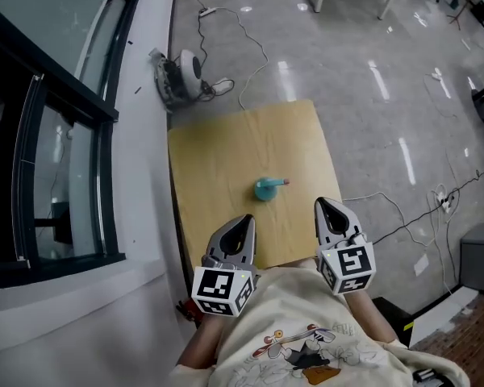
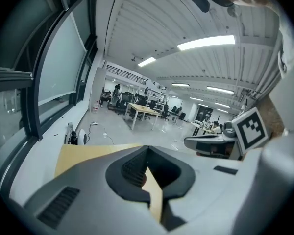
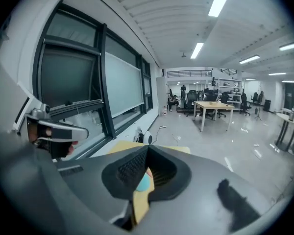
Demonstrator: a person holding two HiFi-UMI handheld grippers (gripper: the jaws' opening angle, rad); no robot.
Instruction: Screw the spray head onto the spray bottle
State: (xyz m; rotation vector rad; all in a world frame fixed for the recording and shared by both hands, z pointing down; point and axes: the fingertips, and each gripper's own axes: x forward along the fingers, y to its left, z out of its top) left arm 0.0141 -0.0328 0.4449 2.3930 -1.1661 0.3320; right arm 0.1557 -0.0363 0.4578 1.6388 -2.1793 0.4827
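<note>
A teal spray bottle with a spray head (image 1: 268,188) stands near the middle of the small wooden table (image 1: 218,160). Its nozzle tip is red and points right. My left gripper (image 1: 244,219) hovers over the table's near edge, left of the bottle, shut and empty. The right gripper (image 1: 323,204) is held over the near right edge, apart from the bottle, jaws together with nothing in them. In the right gripper view a sliver of the teal bottle (image 3: 145,181) shows through the gap behind the closed jaws. The left gripper view shows only table wood (image 2: 83,153).
A window wall with a white sill (image 1: 141,176) runs along the table's left side. A white device with cables (image 1: 181,72) lies on the grey floor beyond the table. More cables (image 1: 436,204) trail on the floor at right. Office desks (image 3: 213,109) stand far off.
</note>
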